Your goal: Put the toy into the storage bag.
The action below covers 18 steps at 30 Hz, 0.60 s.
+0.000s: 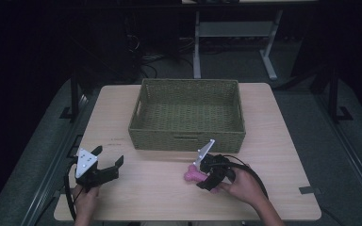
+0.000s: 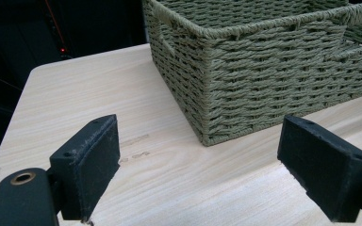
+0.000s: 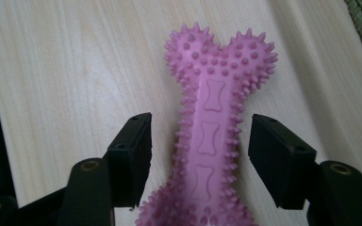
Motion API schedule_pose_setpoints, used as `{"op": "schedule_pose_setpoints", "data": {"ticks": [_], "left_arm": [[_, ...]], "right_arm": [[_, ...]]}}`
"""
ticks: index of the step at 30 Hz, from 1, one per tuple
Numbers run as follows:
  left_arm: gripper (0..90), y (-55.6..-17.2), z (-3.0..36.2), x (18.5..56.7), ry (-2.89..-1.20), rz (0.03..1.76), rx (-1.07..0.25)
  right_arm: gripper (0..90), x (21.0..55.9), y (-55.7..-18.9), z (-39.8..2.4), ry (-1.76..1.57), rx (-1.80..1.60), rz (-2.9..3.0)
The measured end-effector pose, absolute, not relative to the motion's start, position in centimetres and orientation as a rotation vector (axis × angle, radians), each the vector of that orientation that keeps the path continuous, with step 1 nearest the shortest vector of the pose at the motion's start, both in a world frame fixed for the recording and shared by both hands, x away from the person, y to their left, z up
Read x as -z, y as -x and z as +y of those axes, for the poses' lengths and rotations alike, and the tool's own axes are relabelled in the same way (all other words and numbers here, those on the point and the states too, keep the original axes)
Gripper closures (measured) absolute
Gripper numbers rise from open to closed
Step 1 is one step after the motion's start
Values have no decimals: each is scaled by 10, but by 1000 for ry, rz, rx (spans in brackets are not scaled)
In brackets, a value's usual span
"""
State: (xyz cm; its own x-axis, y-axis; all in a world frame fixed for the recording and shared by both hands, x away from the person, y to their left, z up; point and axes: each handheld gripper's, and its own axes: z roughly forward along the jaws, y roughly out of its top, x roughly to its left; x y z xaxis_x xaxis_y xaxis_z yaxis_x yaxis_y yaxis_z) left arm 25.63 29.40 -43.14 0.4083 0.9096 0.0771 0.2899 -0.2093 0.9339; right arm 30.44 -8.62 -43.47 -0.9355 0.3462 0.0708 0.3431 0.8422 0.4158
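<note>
- The right gripper [image 3: 200, 155] stands with its jaws parted to either side of the shaft of a pink spiked bone toy [image 3: 212, 122], a gap on each side, not yet pinching.
- The toy lies flat on the wooden table [image 1: 273, 141], just in front of the woven basket [image 1: 186, 136].
- The left gripper [image 2: 198, 162] is wide and empty, low over the table's left side, facing the basket's corner.
- Judged step: the grasp. Next, the jaws need to close squarely on the shaft; the basket is probably the destination.
</note>
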Motion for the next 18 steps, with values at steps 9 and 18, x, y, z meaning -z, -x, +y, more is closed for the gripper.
{"op": "schedule_pose_setpoints", "data": {"ticks": [9, 18], "left_arm": [[130, -256, 294, 431, -1725, 1052, -828], [130, -256, 294, 431, -1724, 1054, -830]], "right_arm": [[532, 441, -305, -82, -547, -599, 3004], [574, 439, -305, -81, -534, -579, 3015]]}}
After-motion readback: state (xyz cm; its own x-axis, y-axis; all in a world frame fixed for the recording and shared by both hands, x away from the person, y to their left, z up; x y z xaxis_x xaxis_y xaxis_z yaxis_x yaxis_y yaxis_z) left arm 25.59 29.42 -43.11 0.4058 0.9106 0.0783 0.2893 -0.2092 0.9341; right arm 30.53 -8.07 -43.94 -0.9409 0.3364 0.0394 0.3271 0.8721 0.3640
